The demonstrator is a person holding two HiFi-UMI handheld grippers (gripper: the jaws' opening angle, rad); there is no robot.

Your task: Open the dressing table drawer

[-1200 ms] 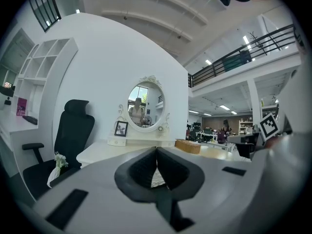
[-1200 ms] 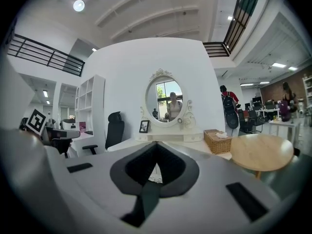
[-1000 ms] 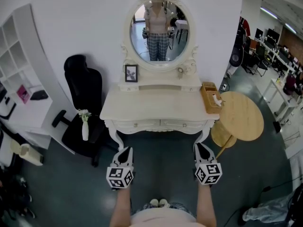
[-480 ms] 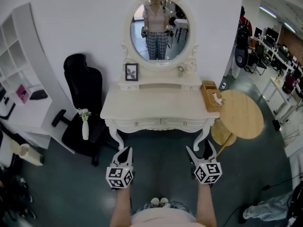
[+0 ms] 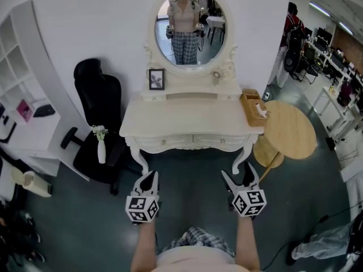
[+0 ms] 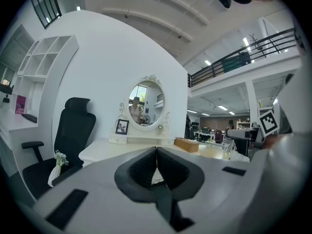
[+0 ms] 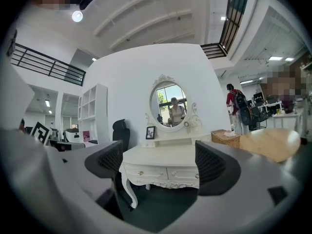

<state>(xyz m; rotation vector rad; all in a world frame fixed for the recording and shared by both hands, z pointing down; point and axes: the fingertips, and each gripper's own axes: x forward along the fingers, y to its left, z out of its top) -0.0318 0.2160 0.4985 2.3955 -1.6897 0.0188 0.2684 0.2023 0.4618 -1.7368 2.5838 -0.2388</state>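
The white dressing table (image 5: 190, 120) stands against the wall ahead, with two shut drawers side by side in its front. The left drawer (image 5: 164, 141) and the right drawer (image 5: 221, 141) each carry a small knob, and both drawers (image 7: 161, 173) also show in the right gripper view. My left gripper (image 5: 148, 177) hangs short of the table's left leg, its jaws shut (image 6: 156, 150) on nothing. My right gripper (image 5: 237, 173) is level with it before the right leg. Its jaws have just been opening and stand wide (image 7: 161, 162), with only air between them.
A black office chair (image 5: 96, 112) and a white vase of flowers (image 5: 101, 149) stand left of the table. A round wooden table (image 5: 289, 135) is at the right. A wicker tissue box (image 5: 253, 107), a picture frame (image 5: 156, 79) and an oval mirror (image 5: 190, 30) are on the dressing table.
The right gripper's jaws went from shut to wide open. Both grippers sit a little nearer the table's front. The left gripper stayed shut.
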